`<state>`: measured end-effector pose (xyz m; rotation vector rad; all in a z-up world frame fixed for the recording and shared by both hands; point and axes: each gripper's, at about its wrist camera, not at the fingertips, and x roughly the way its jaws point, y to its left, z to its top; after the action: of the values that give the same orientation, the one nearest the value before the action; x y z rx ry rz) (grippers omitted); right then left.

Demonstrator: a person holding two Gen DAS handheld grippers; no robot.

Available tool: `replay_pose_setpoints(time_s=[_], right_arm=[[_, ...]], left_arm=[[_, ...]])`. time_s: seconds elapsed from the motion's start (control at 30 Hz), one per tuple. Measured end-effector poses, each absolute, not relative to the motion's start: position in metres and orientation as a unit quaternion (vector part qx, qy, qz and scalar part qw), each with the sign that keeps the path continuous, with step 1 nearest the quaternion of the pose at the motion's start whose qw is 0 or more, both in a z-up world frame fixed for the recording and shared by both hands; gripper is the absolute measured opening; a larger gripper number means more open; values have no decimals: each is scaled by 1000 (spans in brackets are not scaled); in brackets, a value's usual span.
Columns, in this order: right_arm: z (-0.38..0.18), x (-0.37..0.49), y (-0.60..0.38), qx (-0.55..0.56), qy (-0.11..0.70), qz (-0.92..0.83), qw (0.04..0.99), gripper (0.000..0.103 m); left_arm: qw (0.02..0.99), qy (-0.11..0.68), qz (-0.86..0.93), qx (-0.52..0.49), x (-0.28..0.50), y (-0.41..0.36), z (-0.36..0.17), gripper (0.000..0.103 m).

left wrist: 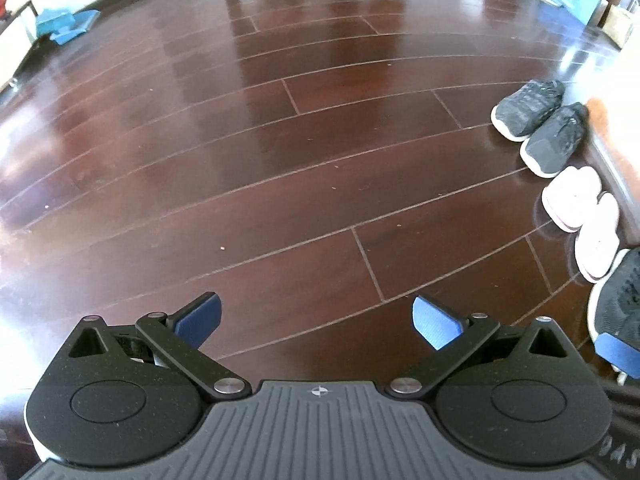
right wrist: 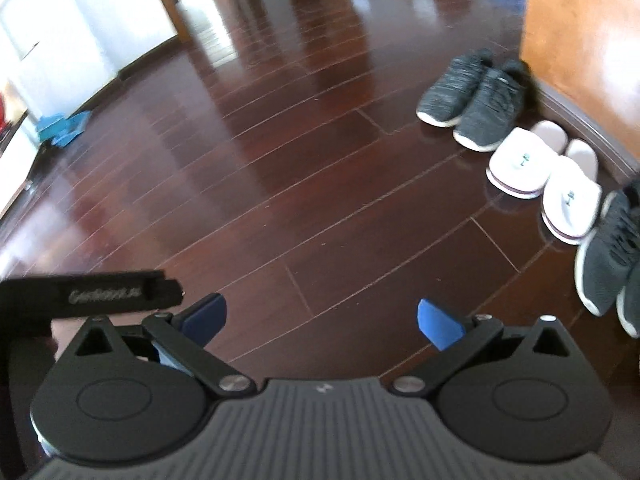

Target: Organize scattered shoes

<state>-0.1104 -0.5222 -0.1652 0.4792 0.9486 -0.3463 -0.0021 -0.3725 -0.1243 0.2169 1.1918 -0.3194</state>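
A dark wooden floor (right wrist: 280, 184) filled most of both views, its glossy planks throwing back pale reflections. Along its right edge ran an orange-brown wall (right wrist: 580, 40) with a dark skirting board at its foot. Against that wall the shoes stood in a row, toes pointing out into the room: farthest off a pair of dark grey trainers (right wrist: 474, 100) side by side and touching, next a pair of white slippers (right wrist: 540, 176) just beside them, and nearest a second pair of dark trainers (right wrist: 608, 256), partly cut off by the frame edge. In the left wrist view the same row sat at the far right. The left gripper (left wrist: 316, 320) hung over bare floor, its blue-padded fingers (left wrist: 434, 320) spread wide and holding nothing. The right gripper (right wrist: 320, 320) was likewise spread wide and empty, well apart from the shoes. A crumpled blue cloth (right wrist: 60, 126) lay far off by the left wall.
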Motion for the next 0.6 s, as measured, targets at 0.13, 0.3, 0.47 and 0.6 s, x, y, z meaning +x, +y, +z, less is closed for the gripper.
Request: replay_pose_setpoints(time_s=[0.13,0.3,0.47,0.6], right_arm=[[-172,-120,-516,214,469,-180,838,103],[-179,-123,-512,213,490,-188,824,103],[-183,-124,-507,205,503,-184,819,103],[-185,-128,-509,206,508,-191,814,103]], left_arm=[[802,568,-150,112,-10,-369,-128,103],[798,572,-143,126,-12,-361,-127,103],[795,573,-139,140,-18,-360,-129,103],[793,575,-138,147,-22,-364,-133,103]])
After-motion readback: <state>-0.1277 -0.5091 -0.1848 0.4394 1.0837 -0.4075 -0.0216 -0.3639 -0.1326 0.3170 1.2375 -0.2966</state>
